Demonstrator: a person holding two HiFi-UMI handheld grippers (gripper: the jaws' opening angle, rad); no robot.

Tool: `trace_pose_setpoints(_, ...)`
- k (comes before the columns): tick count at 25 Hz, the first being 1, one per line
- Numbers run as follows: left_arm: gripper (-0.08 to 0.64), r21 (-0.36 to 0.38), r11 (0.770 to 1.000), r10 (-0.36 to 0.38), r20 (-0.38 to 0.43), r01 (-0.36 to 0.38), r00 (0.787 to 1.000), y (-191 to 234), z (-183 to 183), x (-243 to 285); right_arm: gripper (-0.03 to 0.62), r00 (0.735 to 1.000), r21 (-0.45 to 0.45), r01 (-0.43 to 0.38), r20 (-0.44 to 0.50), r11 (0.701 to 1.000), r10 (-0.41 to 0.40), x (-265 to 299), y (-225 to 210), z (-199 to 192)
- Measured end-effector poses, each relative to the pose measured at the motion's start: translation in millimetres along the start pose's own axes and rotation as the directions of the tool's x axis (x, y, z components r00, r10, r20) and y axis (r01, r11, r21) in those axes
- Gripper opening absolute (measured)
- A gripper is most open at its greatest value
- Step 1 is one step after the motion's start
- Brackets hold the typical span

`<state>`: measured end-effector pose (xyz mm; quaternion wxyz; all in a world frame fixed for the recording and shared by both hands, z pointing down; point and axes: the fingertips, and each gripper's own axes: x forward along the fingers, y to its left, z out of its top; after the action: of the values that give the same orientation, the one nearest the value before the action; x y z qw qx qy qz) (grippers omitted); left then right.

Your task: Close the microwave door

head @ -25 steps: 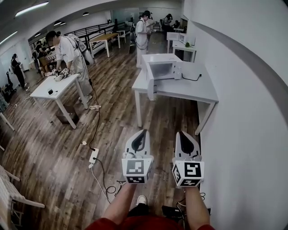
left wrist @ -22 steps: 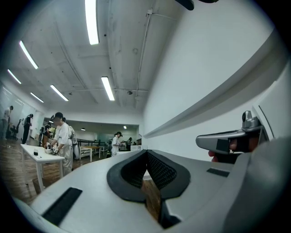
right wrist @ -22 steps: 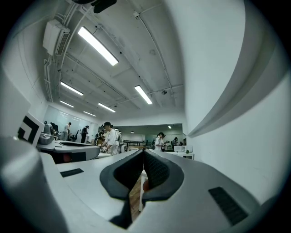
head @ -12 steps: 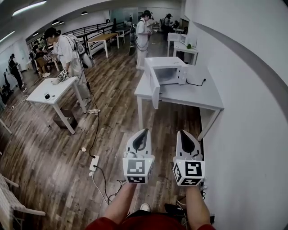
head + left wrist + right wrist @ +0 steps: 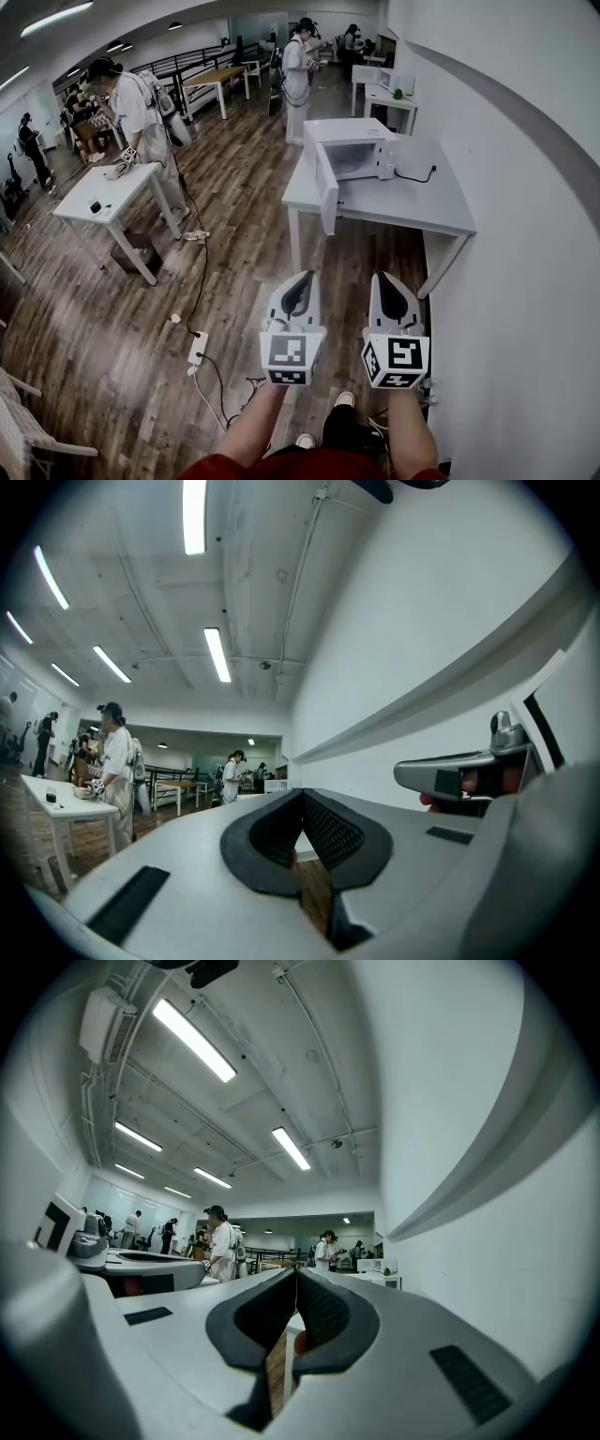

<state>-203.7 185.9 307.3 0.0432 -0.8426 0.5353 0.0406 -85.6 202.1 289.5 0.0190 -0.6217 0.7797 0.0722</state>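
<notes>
Both grippers are held side by side and level, low in the head view, pointing toward the table. Left gripper (image 5: 301, 278): jaws closed tip to tip, nothing between them. Right gripper (image 5: 378, 278): same, jaws together and empty. The microwave (image 5: 354, 148) sits on the left part of a white table (image 5: 412, 202) against the right wall, well apart from both grippers. Its door (image 5: 327, 190) stands open, swung out from the left side, cavity showing. A black cable (image 5: 419, 174) lies on the tabletop right of the microwave. A power strip (image 5: 197, 348) lies on the wood floor (image 5: 112, 309) left of the grippers
</notes>
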Motion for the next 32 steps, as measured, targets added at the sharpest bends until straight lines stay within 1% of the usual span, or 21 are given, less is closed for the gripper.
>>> trace_pose_setpoints(4,0.028,0.003,1.000,0.005,0.000,-0.005,1.000,3,-8,36,0.026,1.000,0.012,-0.011,0.000,1.000,0.011,33,-19,-12)
trace_pose_setpoints(7,0.028,0.003,1.000,0.005,-0.017,-0.005,1.000,3,-14,67,0.026,1.000,0.013,-0.018,-0.002,1.000,0.018,59,-37,-16)
trace_pose_setpoints(12,0.028,0.000,1.000,0.016,0.004,-0.016,1.000,0,-11,122,0.026,1.000,0.010,-0.030,0.004,0.999,0.030,100,-72,-16)
trace_pose_setpoints(20,0.028,0.012,0.999,0.036,0.010,-0.036,0.999,-14,-16,202,0.026,0.999,0.024,-0.051,0.011,0.998,0.051,157,-134,-28)
trace_pose_setpoints(26,0.028,0.015,0.998,0.061,0.003,-0.061,0.998,-17,-24,242,0.026,0.998,0.032,-0.069,0.006,0.997,0.069,187,-165,-39)
trace_pose_setpoints(32,0.028,0.017,0.997,0.069,-0.008,-0.069,0.998,-7,-36,271,0.026,0.997,0.047,-0.076,-0.003,0.996,0.076,216,-177,-53)
